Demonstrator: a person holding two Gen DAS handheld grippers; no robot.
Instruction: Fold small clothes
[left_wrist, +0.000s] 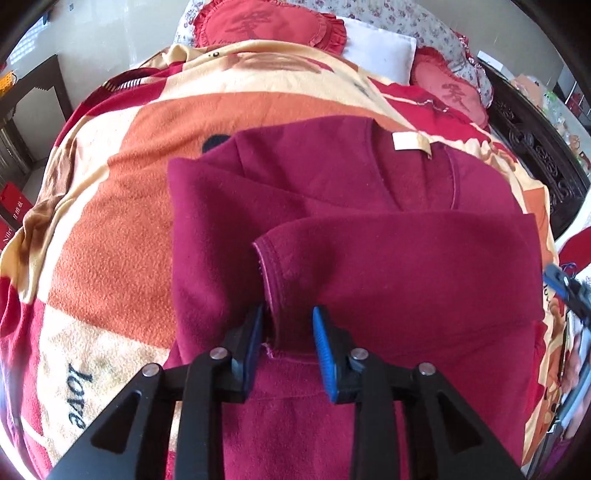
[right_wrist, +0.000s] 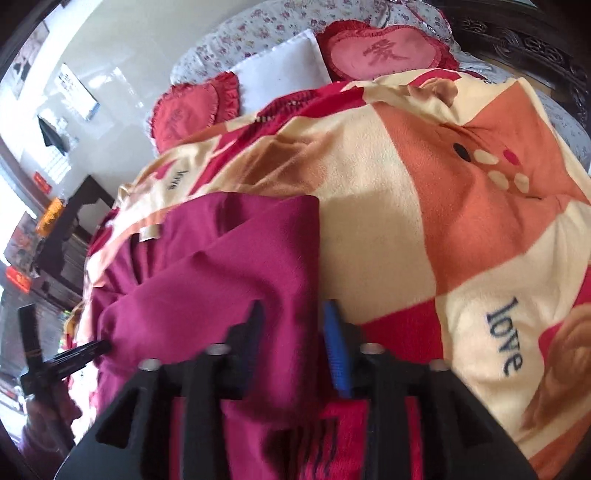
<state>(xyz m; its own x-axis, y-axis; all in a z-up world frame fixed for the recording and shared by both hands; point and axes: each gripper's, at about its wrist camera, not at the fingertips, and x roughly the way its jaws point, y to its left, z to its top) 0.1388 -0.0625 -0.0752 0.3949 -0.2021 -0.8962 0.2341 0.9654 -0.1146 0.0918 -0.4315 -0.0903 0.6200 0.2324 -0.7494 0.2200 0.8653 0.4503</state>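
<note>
Garment: a dark red fleece top (left_wrist: 369, 229) lies on the blanket (left_wrist: 110, 221) of the bed, partly folded, its neck label (left_wrist: 408, 142) toward the pillows.
Sleeve: the sleeve is folded over the body of the top; its hem runs down to the left gripper.
Left gripper (left_wrist: 288, 343): the jaws stand apart. The sleeve cuff is between them, beside the left pad; the right pad does not touch it.
Right gripper (right_wrist: 295, 343): the jaws stand a little apart around the side fold of the top. The picture is blurred, so I cannot tell if the pads press the cloth.
Pillows: heart cushions (left_wrist: 266, 22) lie at the head edge of the bed.
</note>
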